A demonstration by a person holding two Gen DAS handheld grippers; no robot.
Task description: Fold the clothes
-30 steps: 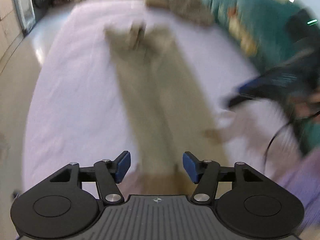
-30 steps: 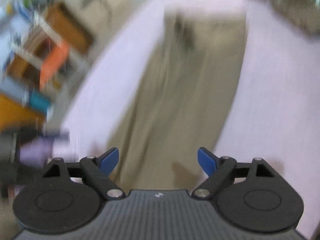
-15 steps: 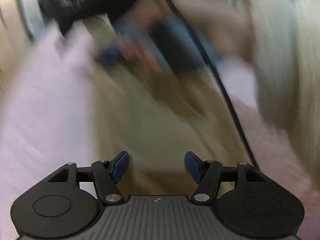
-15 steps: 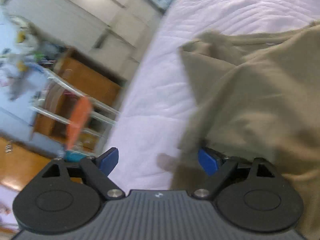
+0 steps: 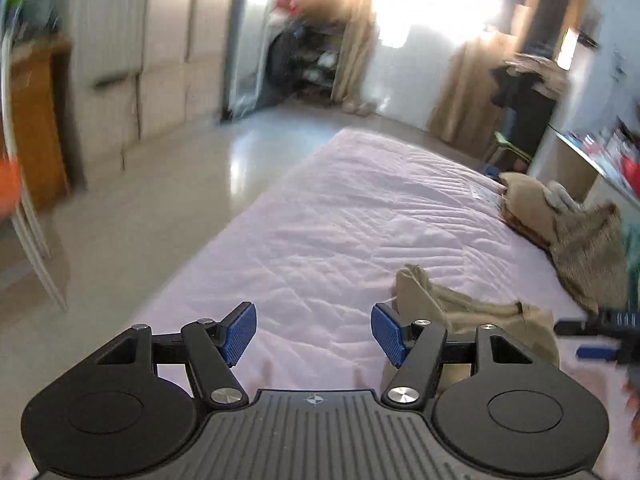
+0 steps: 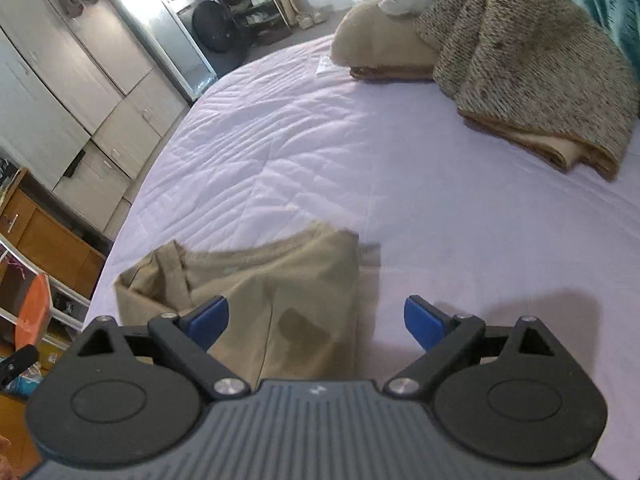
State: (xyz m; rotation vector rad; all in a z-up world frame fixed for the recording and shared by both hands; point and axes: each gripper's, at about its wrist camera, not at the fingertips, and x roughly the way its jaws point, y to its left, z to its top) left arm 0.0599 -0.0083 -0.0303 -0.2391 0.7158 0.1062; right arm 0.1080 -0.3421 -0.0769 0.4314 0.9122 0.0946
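right wrist view: folded khaki cotton garment (image 6: 256,300) lies under the spread, empty right gripper (image 6: 316,320); left gripper (image 5: 314,334) likewise released; speckled knit blanket (image 6: 532,60) well beyond on lilac quilted bedspread (image 6: 440,184).

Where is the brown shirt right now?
The brown shirt lies folded on the near part of the purple bed, low and left in the right wrist view, just ahead of the open right tongs.

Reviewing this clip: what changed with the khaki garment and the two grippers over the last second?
The khaki garment, stretched out long on the bed a second ago, now lies gathered into a short folded bundle near the grippers. The left gripper has swung up, facing the room. Both it and the right gripper stayed open and empty; the folded pile stayed at the bed's far side.
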